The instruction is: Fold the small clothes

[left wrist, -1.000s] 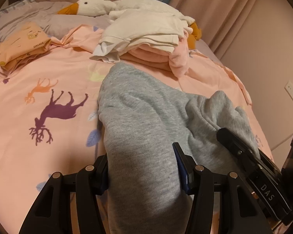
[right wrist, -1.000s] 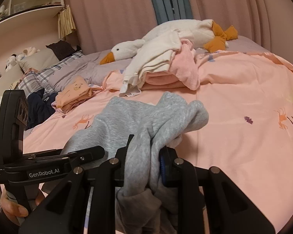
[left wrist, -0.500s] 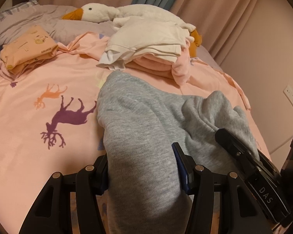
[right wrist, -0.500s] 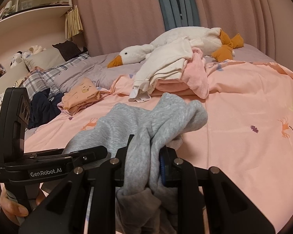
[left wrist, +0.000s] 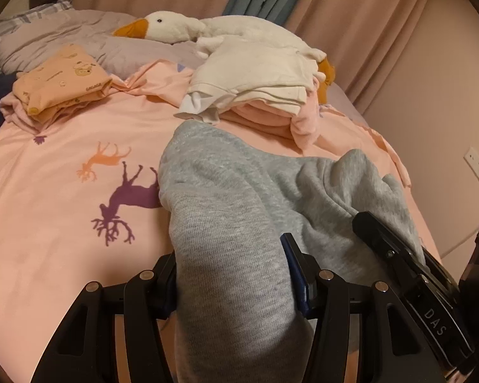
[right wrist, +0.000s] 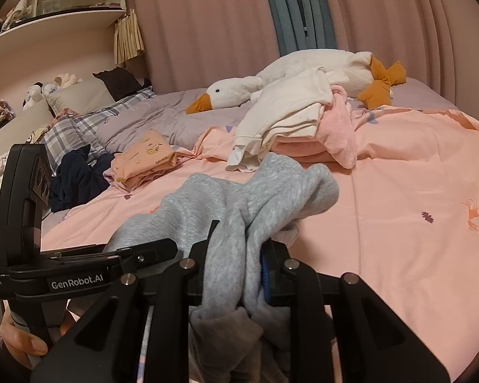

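A grey knit garment [left wrist: 239, 198] lies bunched on the pink bedspread [left wrist: 48, 223], and both grippers hold it. My left gripper [left wrist: 231, 274] is shut on a thick fold of the garment that fills the gap between its fingers. My right gripper [right wrist: 236, 255] is shut on a narrower bunch of the same grey garment [right wrist: 271, 191], with cloth hanging below the fingers. In the left wrist view the right gripper [left wrist: 399, 255] shows at the lower right, close beside. The left gripper [right wrist: 79, 274] shows at the left of the right wrist view, with a hand [right wrist: 19, 341] on its handle.
A pile of folded white and pink clothes [left wrist: 258, 92] sits just beyond the garment. A folded orange garment [left wrist: 60, 86] lies at the far left. A plush goose [right wrist: 303, 83] rests near the curtains. Dark clothes [right wrist: 76, 178], pillows and shelves are at the left; a wall stands at the right.
Both grippers have shifted together with the grey garment; the bed and piles slid lower in both views. The grips are unchanged.
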A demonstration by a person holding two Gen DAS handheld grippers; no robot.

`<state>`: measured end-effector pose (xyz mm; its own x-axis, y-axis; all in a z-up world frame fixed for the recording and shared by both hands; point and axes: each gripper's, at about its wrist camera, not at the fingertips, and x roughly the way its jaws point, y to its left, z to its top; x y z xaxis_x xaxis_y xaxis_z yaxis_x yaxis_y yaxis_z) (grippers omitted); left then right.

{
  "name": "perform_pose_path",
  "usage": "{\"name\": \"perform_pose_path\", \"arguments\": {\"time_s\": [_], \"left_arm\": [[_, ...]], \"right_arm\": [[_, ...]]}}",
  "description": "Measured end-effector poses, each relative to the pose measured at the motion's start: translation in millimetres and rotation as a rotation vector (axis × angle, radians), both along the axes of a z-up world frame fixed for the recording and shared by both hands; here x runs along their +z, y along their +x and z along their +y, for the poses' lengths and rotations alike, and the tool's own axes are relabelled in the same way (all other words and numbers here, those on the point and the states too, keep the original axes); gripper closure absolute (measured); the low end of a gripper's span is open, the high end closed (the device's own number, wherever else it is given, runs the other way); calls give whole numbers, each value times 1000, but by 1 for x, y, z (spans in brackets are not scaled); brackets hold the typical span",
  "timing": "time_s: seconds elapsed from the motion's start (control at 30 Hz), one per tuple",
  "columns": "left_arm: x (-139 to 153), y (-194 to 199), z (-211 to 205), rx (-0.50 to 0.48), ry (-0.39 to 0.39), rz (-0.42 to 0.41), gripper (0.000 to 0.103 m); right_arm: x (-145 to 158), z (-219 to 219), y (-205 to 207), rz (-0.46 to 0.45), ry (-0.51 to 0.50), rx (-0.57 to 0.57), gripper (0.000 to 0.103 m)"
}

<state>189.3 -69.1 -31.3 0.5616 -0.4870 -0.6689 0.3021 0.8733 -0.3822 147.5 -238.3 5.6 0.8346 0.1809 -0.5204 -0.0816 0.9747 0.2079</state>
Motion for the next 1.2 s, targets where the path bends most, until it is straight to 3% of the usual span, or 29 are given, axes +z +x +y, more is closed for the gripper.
{"name": "perform_pose_path", "arguments": {"time_s": [1.2], "left_arm": [[6, 15, 62, 39, -35, -29, 48]], "right_arm": [[10, 67, 20, -50, -41, 34, 81]]}}
